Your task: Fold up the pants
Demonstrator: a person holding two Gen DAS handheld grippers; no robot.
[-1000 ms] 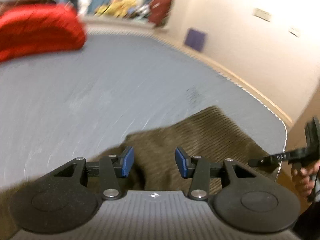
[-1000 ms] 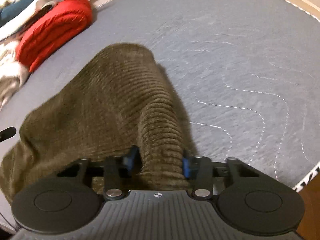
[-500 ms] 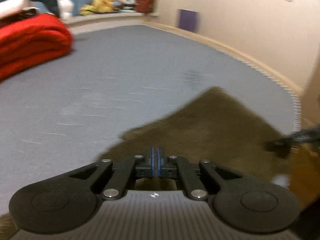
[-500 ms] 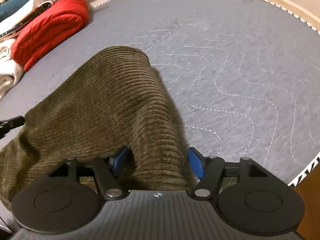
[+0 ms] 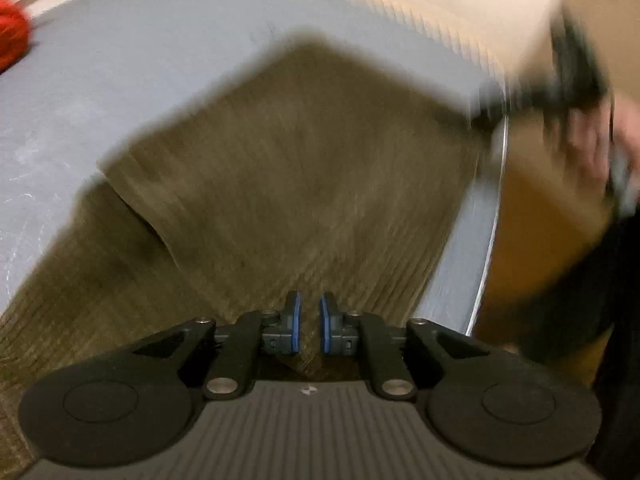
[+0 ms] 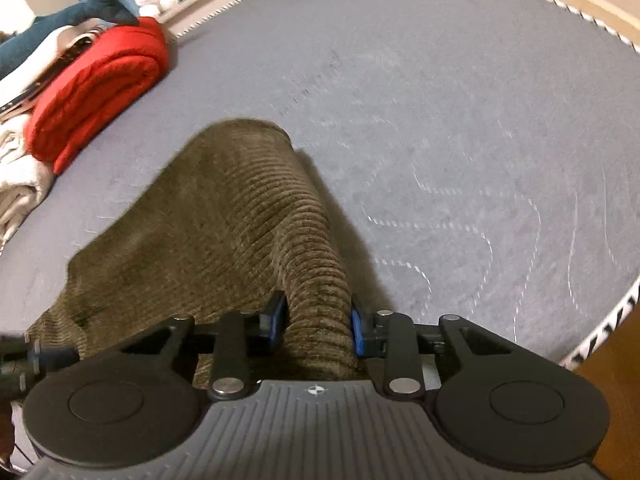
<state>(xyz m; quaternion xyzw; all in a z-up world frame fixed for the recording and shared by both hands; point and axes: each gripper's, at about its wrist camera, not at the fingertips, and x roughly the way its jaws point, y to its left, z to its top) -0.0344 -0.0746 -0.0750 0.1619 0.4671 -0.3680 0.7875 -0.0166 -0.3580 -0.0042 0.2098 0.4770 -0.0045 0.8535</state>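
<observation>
Olive-brown corduroy pants (image 5: 288, 168) lie on a grey quilted mattress (image 5: 120, 64), one layer folded over another. My left gripper (image 5: 309, 320) sits over the pants' near edge, its blue pads a narrow gap apart with cloth showing between them; this view is motion-blurred. In the right wrist view the pants (image 6: 224, 216) rise in a thick ridge that passes between the pads of my right gripper (image 6: 316, 322), which is clamped on that ridge. The right gripper also shows blurred in the left wrist view (image 5: 576, 80), held in a hand.
A folded red blanket (image 6: 96, 88) and pale folded cloths (image 6: 20, 176) lie at the mattress's far left, with a plush shark (image 6: 72, 16) behind. The mattress edge (image 6: 600, 340) and wooden floor (image 5: 532, 248) are close on the right.
My left gripper has swung right and down over the pants, and its pads now stand slightly apart. My right gripper's jaws opened half a second ago and are closed again on the ridge.
</observation>
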